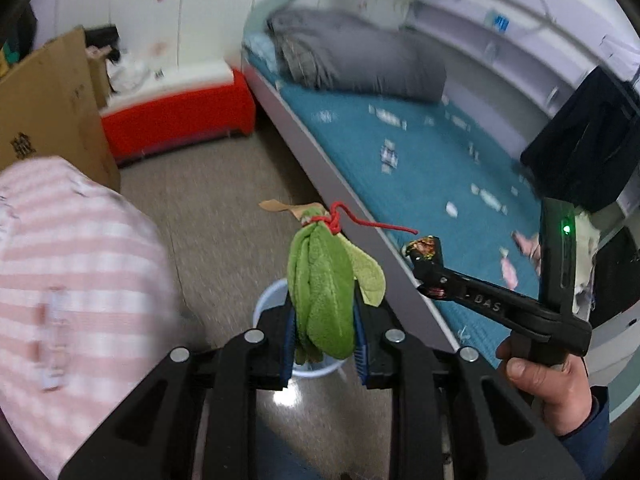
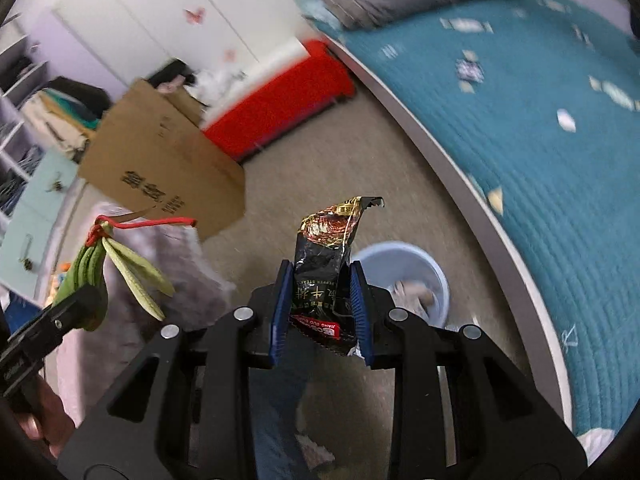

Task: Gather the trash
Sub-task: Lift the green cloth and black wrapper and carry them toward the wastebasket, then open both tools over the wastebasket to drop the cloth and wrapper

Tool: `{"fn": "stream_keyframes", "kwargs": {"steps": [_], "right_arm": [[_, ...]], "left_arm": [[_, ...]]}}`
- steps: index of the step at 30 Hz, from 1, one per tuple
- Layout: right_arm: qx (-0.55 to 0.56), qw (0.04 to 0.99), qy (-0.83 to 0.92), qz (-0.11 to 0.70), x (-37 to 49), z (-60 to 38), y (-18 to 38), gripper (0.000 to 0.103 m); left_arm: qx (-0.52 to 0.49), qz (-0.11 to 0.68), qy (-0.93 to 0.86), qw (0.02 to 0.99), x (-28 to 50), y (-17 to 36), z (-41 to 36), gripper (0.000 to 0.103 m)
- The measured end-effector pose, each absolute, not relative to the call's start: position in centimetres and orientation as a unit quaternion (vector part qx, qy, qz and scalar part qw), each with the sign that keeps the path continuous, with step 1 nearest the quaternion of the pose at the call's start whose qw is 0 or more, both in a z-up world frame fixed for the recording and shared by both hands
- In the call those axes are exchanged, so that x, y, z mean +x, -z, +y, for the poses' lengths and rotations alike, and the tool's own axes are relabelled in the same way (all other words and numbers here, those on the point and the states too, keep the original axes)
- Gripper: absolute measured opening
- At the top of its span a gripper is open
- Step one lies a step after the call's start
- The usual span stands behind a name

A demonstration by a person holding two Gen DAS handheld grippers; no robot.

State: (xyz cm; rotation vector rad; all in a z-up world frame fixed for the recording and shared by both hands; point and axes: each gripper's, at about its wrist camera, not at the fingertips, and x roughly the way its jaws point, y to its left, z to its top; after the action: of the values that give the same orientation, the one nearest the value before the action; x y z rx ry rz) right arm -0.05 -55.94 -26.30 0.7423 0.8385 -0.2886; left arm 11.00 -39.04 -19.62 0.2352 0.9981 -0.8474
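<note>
My left gripper [image 1: 325, 344] is shut on a green leaf-shaped cloth bundle [image 1: 322, 284] tied with a red string [image 1: 360, 222]. It hangs directly above a pale blue bin [image 1: 272, 300] on the floor. My right gripper [image 2: 322, 312] is shut on a black and gold snack wrapper [image 2: 326, 256]. The bin [image 2: 404, 258] shows just right of the wrapper, with some trash inside. The right gripper also shows in the left wrist view [image 1: 424, 256], to the right of the bundle. The left gripper with the bundle [image 2: 86, 276] shows at the left of the right wrist view.
A bed with a teal cover [image 1: 420, 176] and grey duvet [image 1: 352, 56] runs along the right, with scraps scattered on it. A cardboard box [image 1: 48, 112] and a red-and-white bench [image 1: 176, 116] stand at the back left. Pink striped fabric [image 1: 68, 280] fills the left.
</note>
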Motion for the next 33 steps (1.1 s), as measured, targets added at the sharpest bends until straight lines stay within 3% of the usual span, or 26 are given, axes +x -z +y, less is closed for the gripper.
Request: {"fn": "stream_keyframes", "kwargs": {"steps": [12, 15, 16, 17, 18, 19, 20, 26, 33], "right_arm": [[0.452, 0.764, 0.124, 0.443, 2.7, -58.2, 36.7, 0.029], [0.473, 0.752, 0.120, 0.444, 3.0, -58.2, 38.3, 0.031], [0.478, 0.750, 0.119, 0.442, 3.1, -58.2, 38.6, 0.033], [0.488, 0.746, 0.120, 0.438, 3.1, -58.3, 39.0, 0.055], [0.498, 0.741, 0.122, 0.434, 3.1, -58.4, 39.2, 0.082], [0.510, 0.736, 0.125, 0.429, 3.1, -58.7, 39.5, 0.087], [0.524, 0.728, 0.130, 0.423, 2.9, -59.0, 39.8, 0.087], [0.516, 0.735, 0.152, 0.413, 1.9, -59.3, 38.3, 0.097], [0.498, 0.760, 0.184, 0.374, -0.5, -59.5, 33.5, 0.097]], "left_arm": [[0.189, 0.548, 0.352, 0.735, 14.6, 28.8, -46.9, 0.023], [0.189, 0.572, 0.346, 0.719, 15.6, 30.3, -47.5, 0.028], [0.192, 0.577, 0.347, 0.714, 15.9, 30.8, -47.9, 0.036], [0.197, 0.580, 0.343, 0.712, 16.0, 31.0, -48.0, 0.044], [0.208, 0.581, 0.329, 0.714, 16.1, 31.3, -48.1, 0.064], [0.219, 0.581, 0.311, 0.720, 16.3, 31.5, -48.1, 0.082], [0.219, 0.582, 0.300, 0.723, 16.6, 31.5, -47.9, 0.086], [0.187, 0.601, 0.309, 0.713, 16.9, 30.6, -47.3, 0.086], [0.151, 0.552, 0.327, 0.752, 15.7, 25.1, -45.6, 0.086]]}}
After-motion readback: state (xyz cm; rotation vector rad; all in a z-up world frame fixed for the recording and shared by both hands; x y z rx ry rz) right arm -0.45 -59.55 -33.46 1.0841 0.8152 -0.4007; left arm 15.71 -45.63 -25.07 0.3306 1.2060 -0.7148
